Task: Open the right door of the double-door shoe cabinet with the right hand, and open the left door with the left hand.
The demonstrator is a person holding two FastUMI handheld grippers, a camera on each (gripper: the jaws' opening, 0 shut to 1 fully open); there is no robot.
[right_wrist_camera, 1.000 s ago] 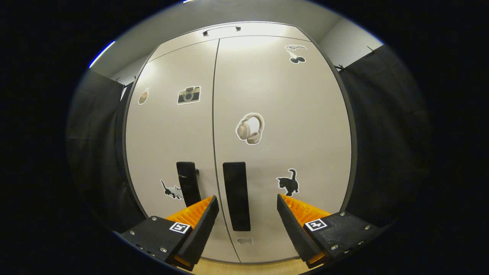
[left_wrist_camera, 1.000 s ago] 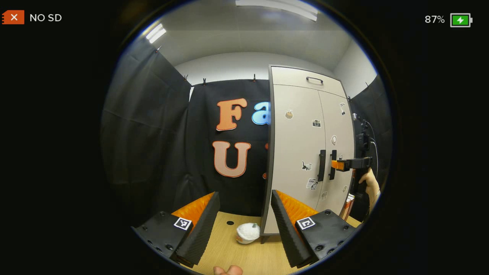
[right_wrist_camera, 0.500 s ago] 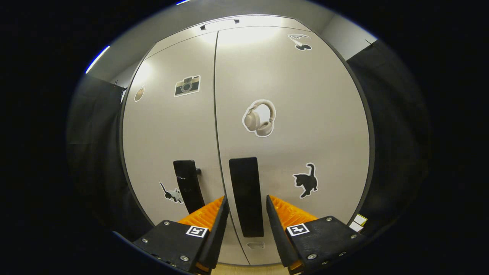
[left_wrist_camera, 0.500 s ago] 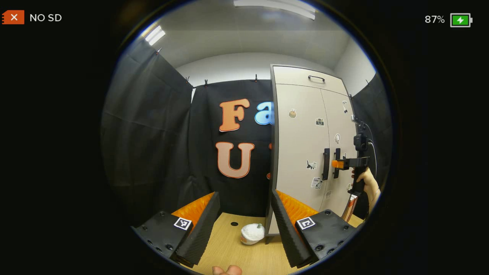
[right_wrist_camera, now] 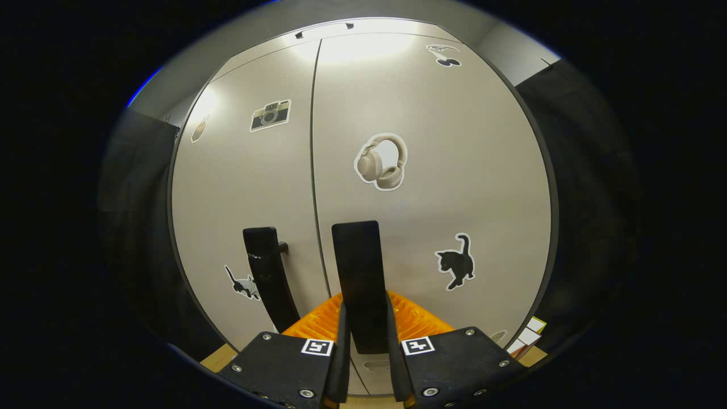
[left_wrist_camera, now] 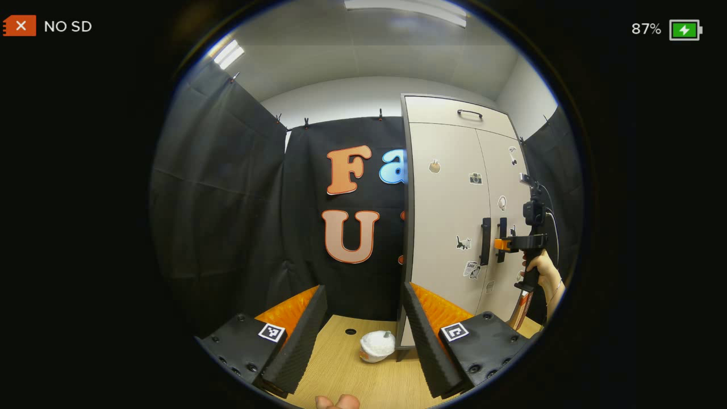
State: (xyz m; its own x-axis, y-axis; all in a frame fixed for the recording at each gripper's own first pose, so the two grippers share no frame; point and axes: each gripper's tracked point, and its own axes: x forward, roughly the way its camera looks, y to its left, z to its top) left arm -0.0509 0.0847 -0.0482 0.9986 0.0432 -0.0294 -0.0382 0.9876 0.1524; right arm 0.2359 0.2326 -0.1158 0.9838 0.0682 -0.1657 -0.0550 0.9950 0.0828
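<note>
The pale shoe cabinet (right_wrist_camera: 397,102) faces me in the right gripper view with both doors closed and stickers on them. My right gripper (right_wrist_camera: 365,332) is shut on the right door's black handle (right_wrist_camera: 358,255), one finger pressing each side of its lower part. The left door's black handle (right_wrist_camera: 264,272) stands free beside it. In the left gripper view the cabinet (left_wrist_camera: 448,199) is at the right, and the right gripper (left_wrist_camera: 502,244), held by a hand (left_wrist_camera: 545,272), sits at the handles. My left gripper (left_wrist_camera: 363,292) is open, well back from the cabinet over the table.
A white round object (left_wrist_camera: 377,345) lies on the wooden table (left_wrist_camera: 341,375) by the cabinet's left foot, near a small hole (left_wrist_camera: 350,331). Black cloth walls the booth on the left and behind. Flat boxes (left_wrist_camera: 519,309) lean at the cabinet's right.
The right gripper has moved in to the right door's handle and its fingers have gone from wide open to shut on it. The left gripper has barely shifted.
</note>
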